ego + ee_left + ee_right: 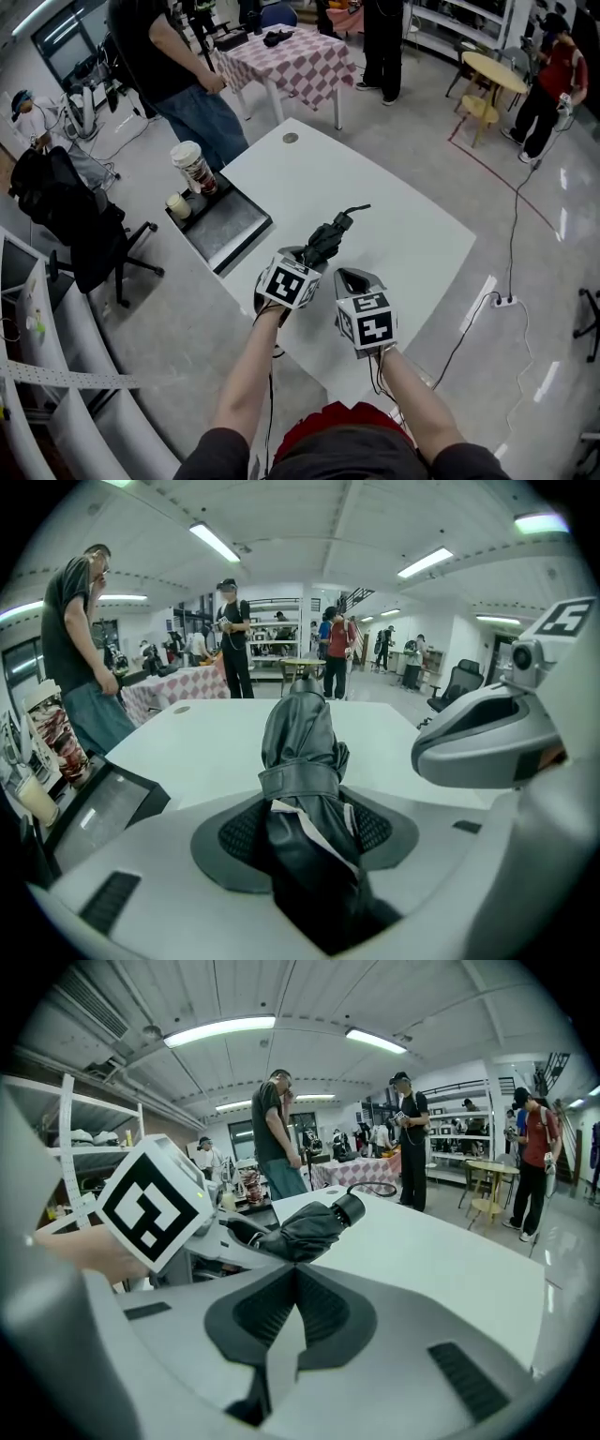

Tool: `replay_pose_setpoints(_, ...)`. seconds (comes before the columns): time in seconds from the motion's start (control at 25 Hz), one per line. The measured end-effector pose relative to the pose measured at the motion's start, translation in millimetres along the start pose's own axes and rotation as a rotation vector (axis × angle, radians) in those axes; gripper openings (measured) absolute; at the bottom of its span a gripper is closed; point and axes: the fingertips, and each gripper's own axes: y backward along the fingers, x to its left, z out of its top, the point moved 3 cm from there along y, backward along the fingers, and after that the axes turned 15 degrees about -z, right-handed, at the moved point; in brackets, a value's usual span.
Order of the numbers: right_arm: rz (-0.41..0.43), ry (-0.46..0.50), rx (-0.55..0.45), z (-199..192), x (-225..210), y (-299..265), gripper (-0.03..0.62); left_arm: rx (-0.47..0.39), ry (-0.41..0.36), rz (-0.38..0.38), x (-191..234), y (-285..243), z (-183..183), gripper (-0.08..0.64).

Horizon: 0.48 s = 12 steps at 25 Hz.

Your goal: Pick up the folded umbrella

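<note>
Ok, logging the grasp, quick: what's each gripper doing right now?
Left gripper: closed on the folded umbrella.
Right gripper: closed, empty.

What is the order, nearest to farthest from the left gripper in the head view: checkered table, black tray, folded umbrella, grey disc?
1. folded umbrella, clamped in the left gripper.
2. black tray, to its left, beside the white table.
3. grey disc, at the white table's far end.
4. checkered table, beyond, at the top.
</note>
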Motion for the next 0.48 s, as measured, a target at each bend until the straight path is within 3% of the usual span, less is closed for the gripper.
replay_pose_setpoints(0.48,-0.023,-0.054,-0.065,7.2,-18.1,46.8,0.018,-0.147,-0.017,-0.007,-50.6,25.4,32.3,0.216)
